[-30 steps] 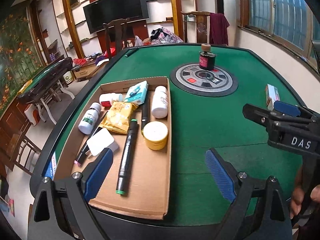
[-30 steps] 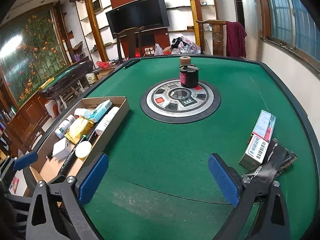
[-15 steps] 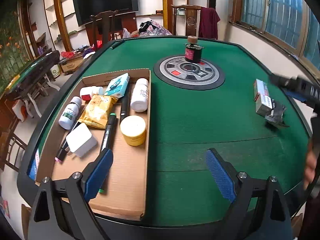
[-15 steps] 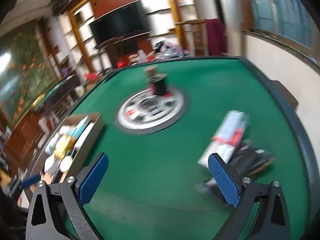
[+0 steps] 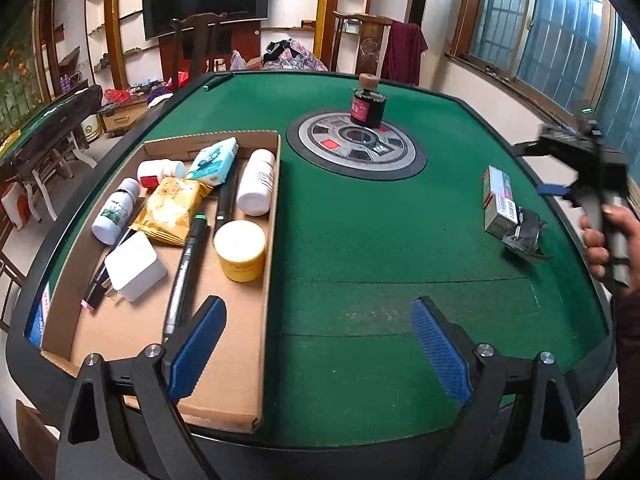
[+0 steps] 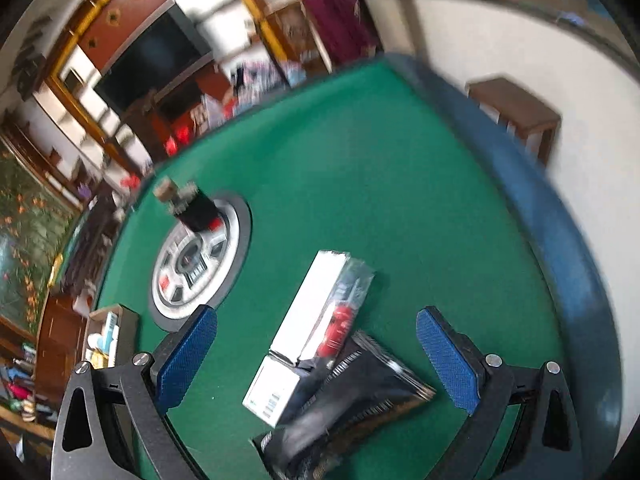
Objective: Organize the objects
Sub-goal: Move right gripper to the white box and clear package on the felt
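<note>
A white and red box (image 6: pixel 308 328) lies on the green table (image 6: pixel 380 168) with a crumpled black packet (image 6: pixel 352 400) against its near end. My right gripper (image 6: pixel 318 360) is open and hovers over both, tilted; the view is blurred. The box (image 5: pixel 498 202) and packet (image 5: pixel 524 232) also show at the right in the left wrist view, with the right gripper (image 5: pixel 576 168) held beyond them. My left gripper (image 5: pixel 318 348) is open and empty above the near edge of a cardboard tray (image 5: pixel 224 384) holding bottles, a yellow jar (image 5: pixel 240 250), a marker, a snack pack and a white charger.
A dark bottle (image 5: pixel 367 104) stands on the round centre panel (image 5: pixel 356 148) of the table. A raised rim (image 6: pixel 560 248) runs round the table. A brown stool (image 6: pixel 516 112) stands by the wall at the right. Chairs and shelves stand behind the table.
My right gripper has swung right and moved over the box and black packet, tilting as it went. My left gripper has drifted a little right and back; the tray's contents are unchanged.
</note>
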`<move>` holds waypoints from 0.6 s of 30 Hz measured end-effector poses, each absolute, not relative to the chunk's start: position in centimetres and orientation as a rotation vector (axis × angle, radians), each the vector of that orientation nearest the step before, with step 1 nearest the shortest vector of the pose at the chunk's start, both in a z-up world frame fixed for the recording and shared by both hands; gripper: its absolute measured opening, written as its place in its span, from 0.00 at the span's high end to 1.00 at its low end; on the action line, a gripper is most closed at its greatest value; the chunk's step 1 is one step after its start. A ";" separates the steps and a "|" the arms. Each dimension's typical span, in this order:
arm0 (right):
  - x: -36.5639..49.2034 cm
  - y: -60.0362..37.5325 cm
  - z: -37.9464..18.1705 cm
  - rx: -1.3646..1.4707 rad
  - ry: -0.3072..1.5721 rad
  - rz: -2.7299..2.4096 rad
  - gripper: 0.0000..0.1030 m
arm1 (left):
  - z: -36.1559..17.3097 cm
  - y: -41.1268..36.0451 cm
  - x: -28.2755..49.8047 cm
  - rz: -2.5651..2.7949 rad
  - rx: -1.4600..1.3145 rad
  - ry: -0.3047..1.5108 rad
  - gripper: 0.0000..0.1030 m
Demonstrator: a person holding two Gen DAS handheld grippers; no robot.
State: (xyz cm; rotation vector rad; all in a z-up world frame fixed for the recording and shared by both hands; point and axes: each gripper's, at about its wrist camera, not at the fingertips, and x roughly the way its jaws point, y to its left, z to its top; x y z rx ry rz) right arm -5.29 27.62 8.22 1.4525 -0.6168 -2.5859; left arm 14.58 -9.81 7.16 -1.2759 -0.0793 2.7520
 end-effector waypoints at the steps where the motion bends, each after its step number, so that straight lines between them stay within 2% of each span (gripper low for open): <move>1: -6.3 27.3 7.4 1.488 -0.642 -2.552 0.01 | 7.2 -10.1 14.7 2.759 -1.273 -0.088 0.10; 7: -9.6 23.9 3.8 1.598 -0.704 -2.349 0.01 | 6.9 -11.1 14.8 2.759 -1.288 -0.154 0.10; 13: -8.0 17.9 4.2 1.463 -0.645 -2.040 0.01 | 6.4 -11.8 14.5 2.742 -1.305 -0.197 0.10; 15: -7.8 17.0 5.1 1.465 -0.567 -2.117 0.01 | 6.2 -12.0 14.4 2.732 -1.309 -0.215 0.10; 18: -7.4 15.9 6.1 1.484 -0.357 -2.279 0.01 | 5.8 -12.0 14.3 2.714 -1.310 -0.236 0.10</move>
